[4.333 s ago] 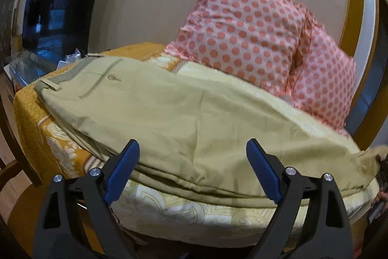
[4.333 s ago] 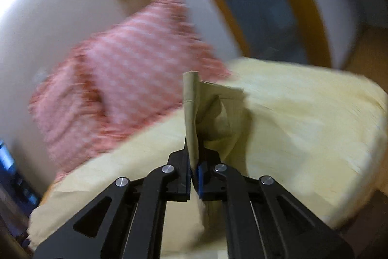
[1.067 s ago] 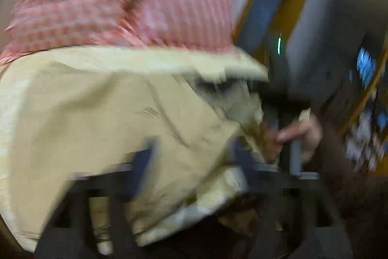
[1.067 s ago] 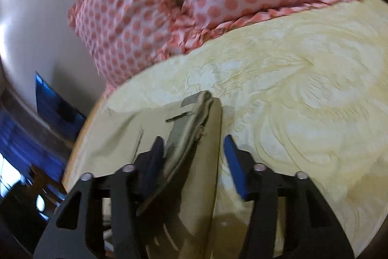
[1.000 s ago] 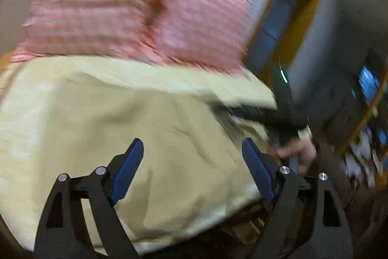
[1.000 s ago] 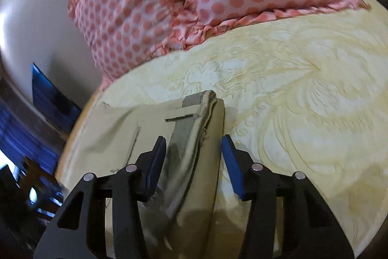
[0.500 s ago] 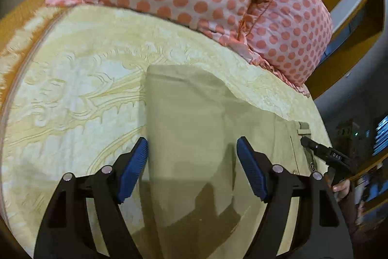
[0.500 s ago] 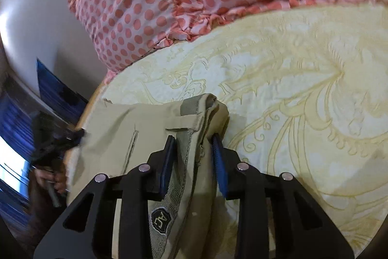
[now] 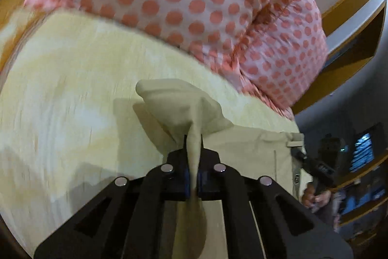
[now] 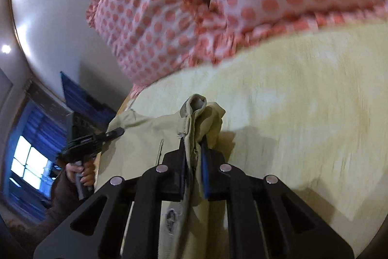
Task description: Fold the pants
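Observation:
Khaki pants [image 9: 252,149] lie folded on a pale yellow patterned bedspread [image 9: 72,94]. My left gripper [image 9: 193,145] is shut on a bunched corner of the pants fabric, lifted into a peak. My right gripper [image 10: 192,149] is shut on the waistband end of the pants [image 10: 194,111], near a belt loop. In the right wrist view the left gripper [image 10: 116,132] shows at the pants' far edge, held by a hand. In the left wrist view the right gripper [image 9: 312,166] shows at the waistband side.
Two pink pillows with coral dots [image 9: 194,4] stand against the wall behind the pants; they also show in the right wrist view [image 10: 218,4]. The bedspread [image 10: 303,113] stretches to the right. A dark screen [image 10: 80,101] and a bright window [image 10: 26,157] are at left.
Both grippers have closed: the left one, open over the pants half a second ago, now pinches a fabric corner; the right one has tightened on the waistband. Both views are blurred by motion.

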